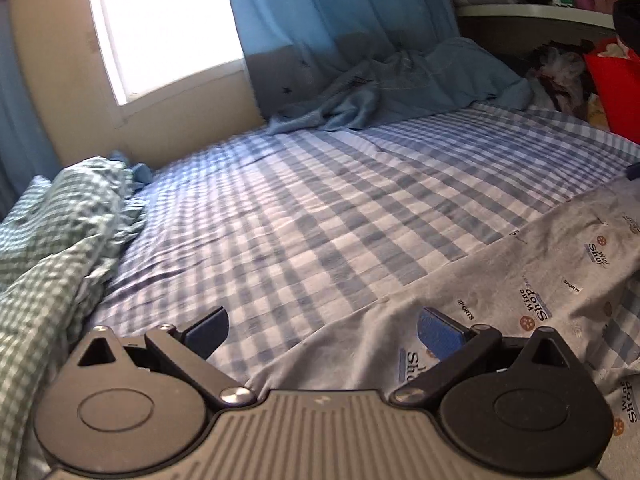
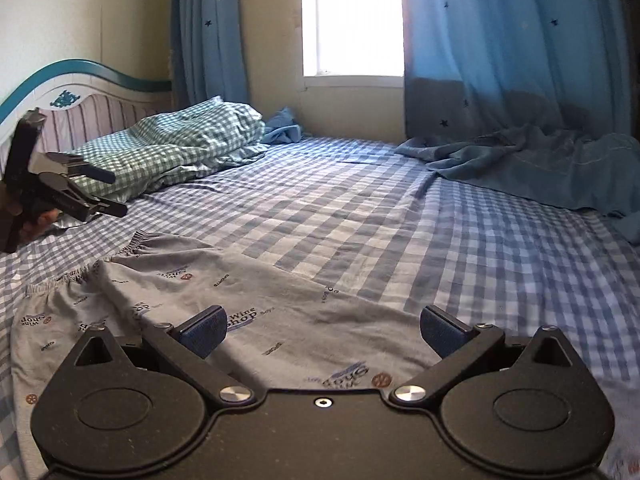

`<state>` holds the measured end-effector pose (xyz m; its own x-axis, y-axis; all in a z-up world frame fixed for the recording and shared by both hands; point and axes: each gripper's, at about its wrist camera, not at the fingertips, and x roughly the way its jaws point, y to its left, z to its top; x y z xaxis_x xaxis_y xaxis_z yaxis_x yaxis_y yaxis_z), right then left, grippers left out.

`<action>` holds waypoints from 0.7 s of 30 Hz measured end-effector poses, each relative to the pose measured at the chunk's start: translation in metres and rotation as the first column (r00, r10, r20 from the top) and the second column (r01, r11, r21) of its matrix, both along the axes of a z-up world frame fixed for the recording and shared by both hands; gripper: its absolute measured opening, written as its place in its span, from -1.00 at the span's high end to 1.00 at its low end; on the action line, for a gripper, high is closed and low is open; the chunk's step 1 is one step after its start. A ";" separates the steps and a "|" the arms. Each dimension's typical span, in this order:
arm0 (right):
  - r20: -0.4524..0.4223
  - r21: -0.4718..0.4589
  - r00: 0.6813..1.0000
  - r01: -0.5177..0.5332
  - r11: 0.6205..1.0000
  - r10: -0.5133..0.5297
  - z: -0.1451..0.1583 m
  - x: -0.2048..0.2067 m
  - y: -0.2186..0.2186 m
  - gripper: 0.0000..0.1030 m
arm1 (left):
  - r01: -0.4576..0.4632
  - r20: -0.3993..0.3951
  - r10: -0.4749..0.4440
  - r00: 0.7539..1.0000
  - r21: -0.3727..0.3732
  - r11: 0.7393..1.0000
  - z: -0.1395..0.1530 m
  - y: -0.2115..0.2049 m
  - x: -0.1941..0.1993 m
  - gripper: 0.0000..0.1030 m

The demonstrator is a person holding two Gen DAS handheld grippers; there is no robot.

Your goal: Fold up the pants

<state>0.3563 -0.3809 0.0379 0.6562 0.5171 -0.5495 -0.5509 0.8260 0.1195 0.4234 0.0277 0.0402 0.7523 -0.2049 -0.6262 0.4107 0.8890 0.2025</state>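
**Both grippers held open over grey printed pants on a checked bed**

Nearest the right wrist camera, the right gripper (image 2: 322, 334) is seen with its blue-padded fingers (image 2: 442, 332) spread wide and nothing between them. Directly beneath and ahead of it the pants (image 2: 256, 304) are laid flat on the bed (image 2: 400, 216); they are grey, printed with small "Wine Shop" and "Sports" marks, and their gathered elastic waistband (image 2: 132, 246) is turned toward the left side of that view. One leg is seen running down along the lower left edge of the picture.

In the left wrist view the left gripper (image 1: 322, 334) is likewise held released, fingers (image 1: 438, 334) apart and empty, its right finger above the edge of the pants and its left finger above the bare blue-and-white checked sheet. From the right camera the same tool is seen at the far left, raised above the sheet just beyond the waistband and gripped by a hand (image 2: 38, 222).

Farther off, a green-checked pillow (image 2: 180, 140) is propped against the headboard (image 2: 80, 96), and a crumpled blue blanket (image 2: 532, 164) is heaped at the far right of the bed. Behind these, blue star-print curtains (image 2: 512, 40) are hung beside a bright window (image 2: 352, 16). At the upper right of the left view, a shelf (image 1: 532, 12) is packed with folded clothes, and a red bag (image 1: 616, 88) below it is stuffed with items too blurred to be identified.
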 end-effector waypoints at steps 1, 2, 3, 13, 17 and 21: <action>-0.050 0.015 0.997 -0.056 0.998 0.056 -0.004 0.020 -0.004 -0.99 | 0.044 -0.013 -0.044 0.999 -0.011 0.999 -0.006 -0.006 0.013 -0.99; -0.083 0.019 0.991 -0.104 0.994 0.105 -0.008 0.036 -0.006 -0.99 | 0.087 -0.020 -0.088 0.996 -0.015 0.996 -0.012 -0.014 0.023 -0.99; -0.102 0.000 0.986 -0.134 0.991 0.133 -0.012 0.049 -0.004 -0.99 | 0.137 -0.025 -0.138 0.990 -0.012 0.990 -0.019 -0.024 0.033 -0.99; -0.194 -0.173 0.979 -0.096 0.980 0.062 -0.056 0.133 -0.021 -0.70 | 0.347 -0.174 -0.324 0.930 0.125 0.930 -0.083 -0.086 0.092 -0.62; -0.230 -0.227 0.965 -0.181 0.957 0.128 -0.065 0.138 -0.011 -0.46 | 0.415 -0.255 -0.373 0.892 0.137 0.899 -0.088 -0.084 0.093 -0.44; -0.240 -0.280 0.951 -0.259 0.924 0.193 -0.069 0.131 0.002 -0.30 | 0.447 -0.317 -0.392 0.863 0.121 0.886 -0.091 -0.084 0.095 0.03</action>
<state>0.4868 -0.3785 -0.0312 0.3986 0.4242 -0.8131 -0.7177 0.6963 0.0115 0.5185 -0.0562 -0.0508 0.4119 -0.3224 -0.8523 0.7994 0.5767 0.1682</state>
